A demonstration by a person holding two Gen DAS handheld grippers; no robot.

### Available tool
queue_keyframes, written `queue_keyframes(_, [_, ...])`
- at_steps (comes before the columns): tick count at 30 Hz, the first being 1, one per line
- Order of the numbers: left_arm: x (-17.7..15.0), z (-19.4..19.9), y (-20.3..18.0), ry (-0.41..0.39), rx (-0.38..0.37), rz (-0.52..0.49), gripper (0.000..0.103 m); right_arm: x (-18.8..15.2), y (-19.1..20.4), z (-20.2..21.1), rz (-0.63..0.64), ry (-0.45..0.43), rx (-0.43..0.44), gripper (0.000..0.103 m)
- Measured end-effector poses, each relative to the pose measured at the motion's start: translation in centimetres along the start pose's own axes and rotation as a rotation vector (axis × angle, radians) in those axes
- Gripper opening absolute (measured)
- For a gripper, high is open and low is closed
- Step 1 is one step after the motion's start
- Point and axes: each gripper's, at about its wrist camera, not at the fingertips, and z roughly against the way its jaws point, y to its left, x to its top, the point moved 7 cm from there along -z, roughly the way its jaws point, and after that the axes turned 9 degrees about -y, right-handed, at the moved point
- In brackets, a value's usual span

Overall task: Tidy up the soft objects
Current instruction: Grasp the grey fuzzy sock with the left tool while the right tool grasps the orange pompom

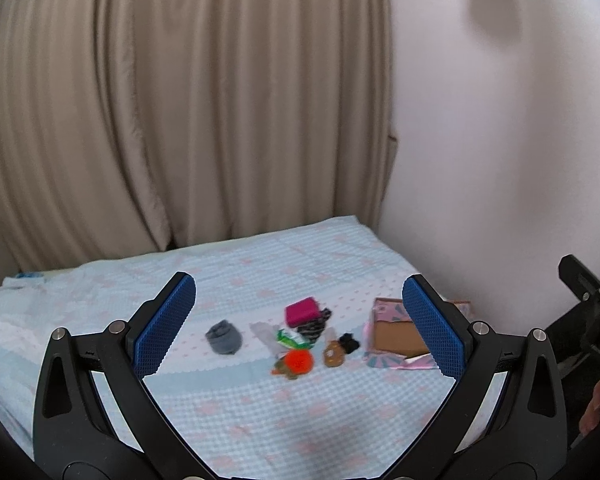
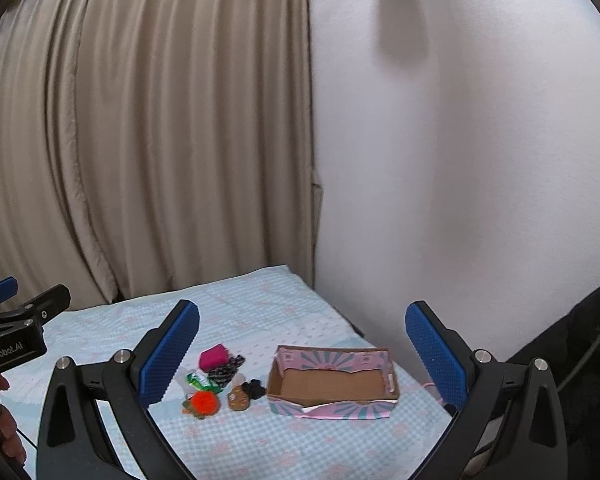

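on the bed [image 2: 260,440], one box [image 2: 332,384] sits near its right edge beside seven small soft things; your left gripper [image 1: 300,324] and right gripper [image 2: 302,344] both gape wide, holding nothing.

Soft items [image 2: 220,380] beside cardboard box [image 2: 334,382]

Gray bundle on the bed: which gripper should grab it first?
Left. The gray bundle lies at the pile's left end, nearest the left gripper, whose jaws are open and empty. The right gripper faces the cardboard box, and its own view hides the bundle.
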Motion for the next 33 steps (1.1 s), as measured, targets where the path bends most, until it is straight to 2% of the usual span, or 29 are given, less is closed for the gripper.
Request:
queue_keyframes(5, [-2.3,-1.7,3.5,0.035,0.007,0.005,0.103,-1.6,1.9,-1.2,-0.002,0.011,0.023,0.103])
queue_keyframes(11, [-5.8,-6.2,8.5,0.1,-0.037,-0.02,0.103,-5.4,6.2,-4.3,-0.029,0.085,0.018,0.103])
queue_keyframes(18, [-11.2,-13.4,14.5,0.166,-0.093,-0.057,0.103,-12.2,11.9,-9.3,-0.073,0.182,0.003,0.103])
queue_keyframes(22, [-15.0,-19.0,17.1,0.209,-0.123,-0.073,0.103,-16.4,14.9,-12.3,-0.076,0.227,0.006,0.103])
queue_keyframes(33, [-25.7,-31.8,19.6,0.326,-0.15,-0.116,0.103,-28.4,19.7,-21.0,-0.163,0.375,-0.005,0.103])
